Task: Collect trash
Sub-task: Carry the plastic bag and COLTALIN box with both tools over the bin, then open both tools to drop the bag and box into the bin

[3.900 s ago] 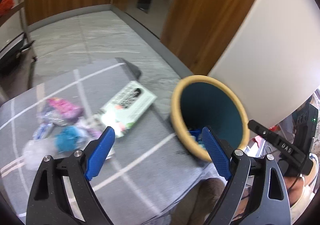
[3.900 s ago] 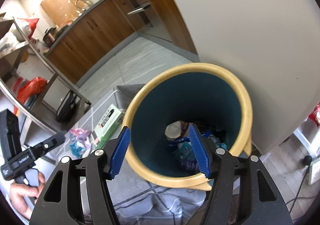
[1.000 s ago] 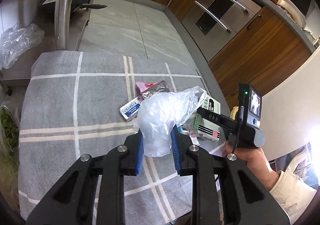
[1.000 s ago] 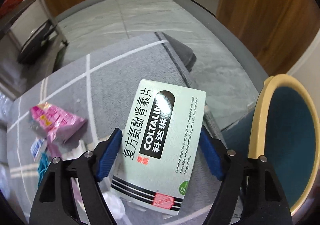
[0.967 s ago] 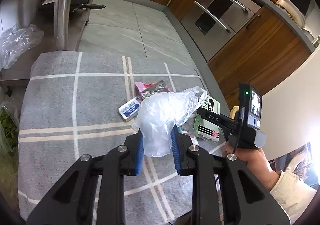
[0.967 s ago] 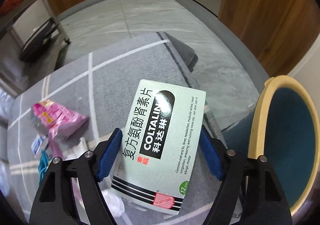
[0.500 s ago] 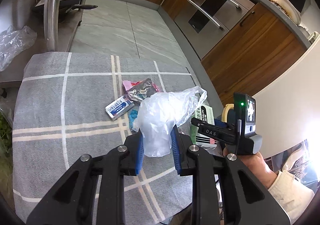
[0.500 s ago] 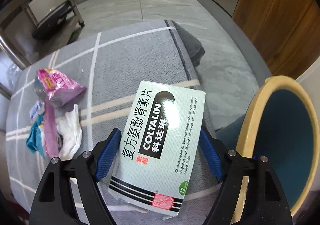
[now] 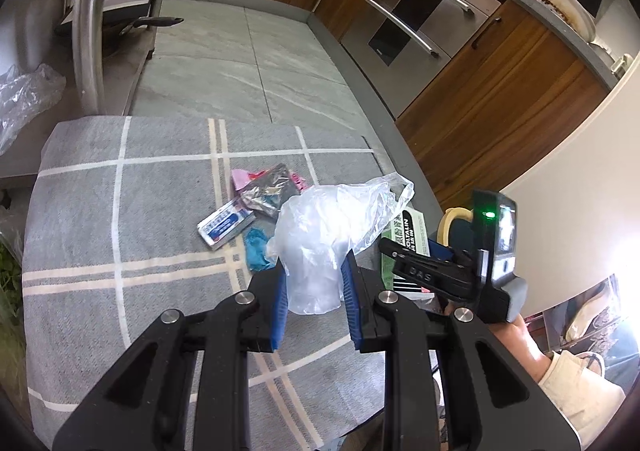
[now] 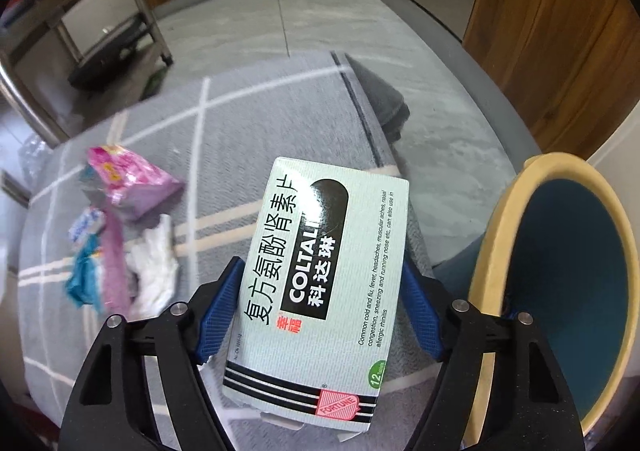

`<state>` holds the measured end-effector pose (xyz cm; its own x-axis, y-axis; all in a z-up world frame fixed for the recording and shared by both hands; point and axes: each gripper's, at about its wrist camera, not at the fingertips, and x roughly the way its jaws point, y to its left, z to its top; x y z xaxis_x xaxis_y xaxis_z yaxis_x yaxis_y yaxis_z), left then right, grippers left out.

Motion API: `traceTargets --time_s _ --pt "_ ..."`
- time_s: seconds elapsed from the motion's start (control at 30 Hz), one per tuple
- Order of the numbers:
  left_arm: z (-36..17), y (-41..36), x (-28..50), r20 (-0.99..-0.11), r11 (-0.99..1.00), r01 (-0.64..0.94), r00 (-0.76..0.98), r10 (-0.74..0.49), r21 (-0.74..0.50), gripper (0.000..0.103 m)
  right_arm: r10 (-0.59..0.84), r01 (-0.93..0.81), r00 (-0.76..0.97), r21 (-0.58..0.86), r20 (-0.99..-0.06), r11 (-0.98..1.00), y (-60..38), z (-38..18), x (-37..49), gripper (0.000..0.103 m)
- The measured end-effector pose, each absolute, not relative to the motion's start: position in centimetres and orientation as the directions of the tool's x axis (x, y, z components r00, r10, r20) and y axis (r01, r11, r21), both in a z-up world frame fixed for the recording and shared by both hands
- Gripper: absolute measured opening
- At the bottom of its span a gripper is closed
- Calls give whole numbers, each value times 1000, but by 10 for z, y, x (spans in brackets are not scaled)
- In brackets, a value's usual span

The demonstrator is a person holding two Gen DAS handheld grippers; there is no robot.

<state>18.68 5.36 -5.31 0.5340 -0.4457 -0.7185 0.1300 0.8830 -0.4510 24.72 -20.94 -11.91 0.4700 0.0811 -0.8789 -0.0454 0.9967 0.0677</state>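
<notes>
Between right tongs (image 10: pixel 320 303): medicine box (image 10: pixel 320 275), pinched | left tongs (image 9: pixel 314 287): pinching plastic bag (image 9: pixel 328 235)

A grey checked cloth (image 9: pixel 120 235) with pale lines spreads under and ahead of the jaws. Beyond it lies a grey tiled floor (image 9: pixel 248 63), edged by wooden cabinets (image 9: pixel 500 63) and an oven (image 9: pixel 416 15) up to the right. A metal rack (image 10: pixel 80 23) stands far left of the jaws.
</notes>
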Motion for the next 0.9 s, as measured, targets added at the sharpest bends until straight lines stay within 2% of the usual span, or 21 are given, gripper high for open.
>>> traceTargets --time_s 0.27,0.47,0.7,0.9 --pt "-39 12 186 -710 881 198 529 -466 -430 23 172 -75 581 157 -796 985 -251 -68 202 76" --pt "-31 -42 187 -712 870 272 501 -493 -411 23 192 -35 643 222 -741 974 -307 -42 157 76" --pt "-33 -125 188 -728 837 371 425 -538 -402 23 150 76 705 285 -693 956 -376 -34 124 76" --pt "-47 -191 190 -758 820 429 364 -542 -379 23 125 172 720 350 -683 921 -422 -49 114 76"
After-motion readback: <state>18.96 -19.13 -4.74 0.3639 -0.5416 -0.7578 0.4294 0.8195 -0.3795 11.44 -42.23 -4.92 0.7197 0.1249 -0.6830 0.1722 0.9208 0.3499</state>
